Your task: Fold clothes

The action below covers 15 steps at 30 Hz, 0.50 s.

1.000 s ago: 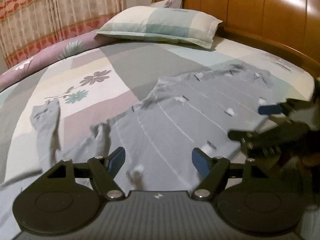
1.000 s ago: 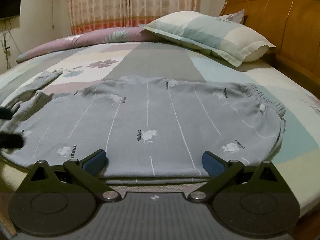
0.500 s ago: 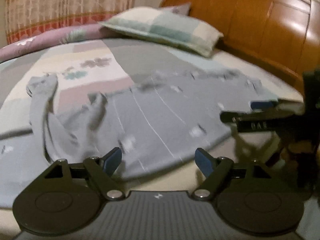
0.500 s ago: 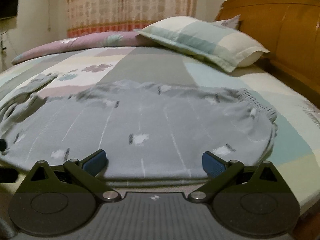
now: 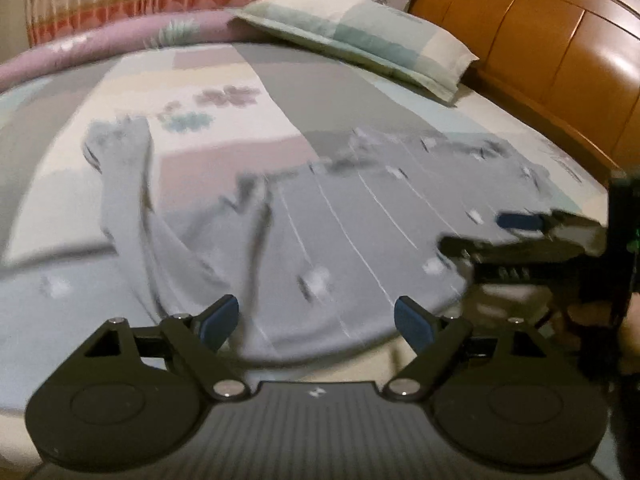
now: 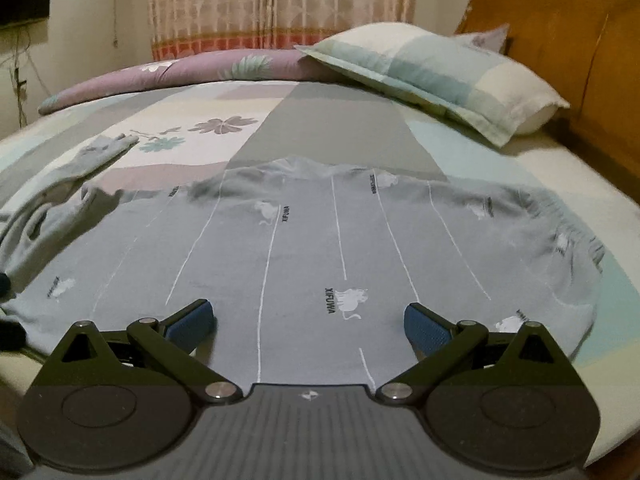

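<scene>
**Grey garment spread flat, both grippers empty at its near edge**

Bed [image 6: 520, 148] with patchwork sheet fills both views; wooden headboard [image 5: 540, 28] and pillow [image 6: 432, 76] at far side. Grey striped garment [image 6: 304, 248] lies spread across the near half of the bed, elastic waistband to the right, loose legs or sleeves trailing off left [image 5: 132, 184].

Right gripper [image 6: 310, 320]: jaws wide, nothing between them, hovering over the near hem. Left gripper [image 5: 316, 320]: jaws opening, no cloth pinched, over the rumpled left part; view blurred.

Judgement: step in hand is picking grip points. Best to pinch the near edge at two well-separated spots, lift evenly, carry it across to the far edge so the stripes line up; smooth the bunched left end first.

Print repeated on cloth reads "XIFUWA" [image 6: 331, 300], beside a small white animal figure.
</scene>
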{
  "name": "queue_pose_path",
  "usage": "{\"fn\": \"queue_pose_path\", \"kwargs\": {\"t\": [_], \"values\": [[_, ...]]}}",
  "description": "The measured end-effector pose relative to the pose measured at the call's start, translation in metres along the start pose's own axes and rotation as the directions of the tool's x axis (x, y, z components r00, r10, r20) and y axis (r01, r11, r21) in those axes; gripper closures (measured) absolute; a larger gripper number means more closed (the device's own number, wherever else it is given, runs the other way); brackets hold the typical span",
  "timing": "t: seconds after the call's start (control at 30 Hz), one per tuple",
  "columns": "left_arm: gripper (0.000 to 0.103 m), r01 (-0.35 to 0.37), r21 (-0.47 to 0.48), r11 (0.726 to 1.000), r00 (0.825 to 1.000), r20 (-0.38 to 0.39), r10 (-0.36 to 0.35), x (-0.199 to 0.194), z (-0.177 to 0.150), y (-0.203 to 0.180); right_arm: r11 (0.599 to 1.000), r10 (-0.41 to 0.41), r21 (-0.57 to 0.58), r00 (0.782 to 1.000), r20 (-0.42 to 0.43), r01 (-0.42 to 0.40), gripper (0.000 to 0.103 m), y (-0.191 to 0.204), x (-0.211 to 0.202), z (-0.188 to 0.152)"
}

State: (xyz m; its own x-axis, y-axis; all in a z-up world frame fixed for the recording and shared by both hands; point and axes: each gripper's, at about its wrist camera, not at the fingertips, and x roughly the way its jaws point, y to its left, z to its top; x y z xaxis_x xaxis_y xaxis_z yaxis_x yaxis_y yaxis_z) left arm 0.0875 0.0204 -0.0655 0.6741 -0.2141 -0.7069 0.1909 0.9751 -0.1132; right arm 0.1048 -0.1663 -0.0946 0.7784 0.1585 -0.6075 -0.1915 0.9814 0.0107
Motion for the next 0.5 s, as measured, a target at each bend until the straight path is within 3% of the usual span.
{"fn": "queue_pose_path", "kwargs": {"t": [0.2,0.3,0.5], "values": [[0.018,-0.109,0.024,0.994,0.993,-0.046,0.110,0.012,0.056,0.026,1.000,0.006,-0.001,1.000,-0.001,-0.006,0.000,0.000,0.000,-0.001],[0.018,-0.158,-0.012,0.987,0.985,-0.074,0.157,0.033,0.084,0.048,1.000,0.010,-0.004,1.000,0.000,-0.010,0.000,0.000,0.002,0.000],[0.020,-0.282,-0.011,0.959,0.954,-0.108,0.279,0.078,0.123,0.081,1.000,0.016,-0.007,1.000,0.007,-0.016,0.000,0.000,0.005,0.001]]}}
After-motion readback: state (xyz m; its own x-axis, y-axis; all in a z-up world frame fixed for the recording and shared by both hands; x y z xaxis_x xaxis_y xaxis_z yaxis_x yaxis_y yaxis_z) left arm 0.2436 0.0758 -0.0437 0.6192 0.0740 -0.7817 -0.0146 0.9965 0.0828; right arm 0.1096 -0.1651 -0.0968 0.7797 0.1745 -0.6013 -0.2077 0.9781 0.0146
